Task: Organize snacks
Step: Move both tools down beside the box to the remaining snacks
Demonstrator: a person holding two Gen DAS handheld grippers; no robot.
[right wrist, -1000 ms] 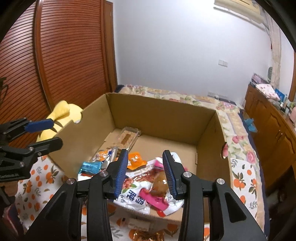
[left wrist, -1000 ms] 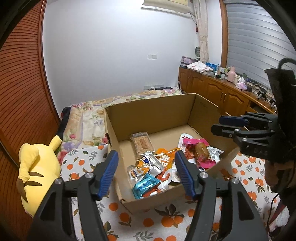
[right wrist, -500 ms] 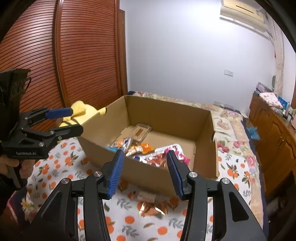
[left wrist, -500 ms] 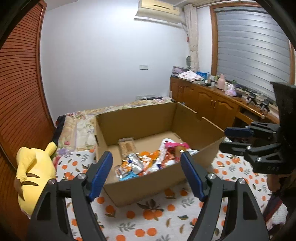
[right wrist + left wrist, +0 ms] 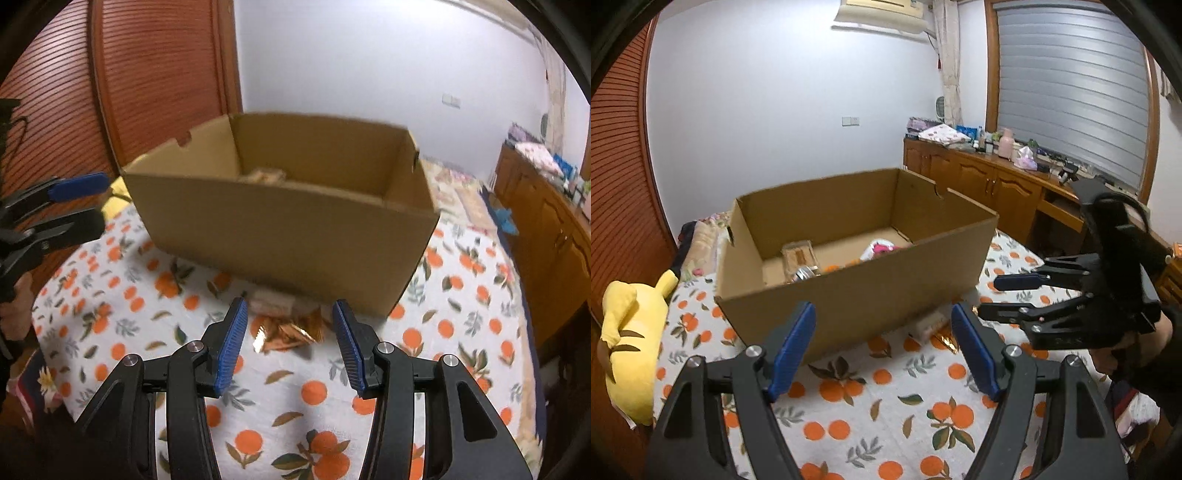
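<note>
Left gripper (image 5: pixel 882 349): wide, empty.
Right gripper (image 5: pixel 290 341): wide, empty, over gold packet (image 5: pixel 291 332).
Cardboard box (image 5: pixel 280 229): behind packet, holding snacks (image 5: pixel 879 249).

Place: you're in a home bedroom.
Proof: bed with orange-print sheet (image 5: pixel 886 417), yellow plush toy (image 5: pixel 624 332), wooden cabinets (image 5: pixel 979 184), wall air conditioner (image 5: pixel 882 14).

Both grippers pulled back and lowered from above cardboard box (image 5: pixel 871 295). Left gripper (image 5: pixel 882 347) and right gripper (image 5: pixel 290 336) now low over orange-print cloth (image 5: pixel 461 314), facing box's near wall. Gold wrapper (image 5: pixel 291 334) now just ahead of right gripper.
</note>
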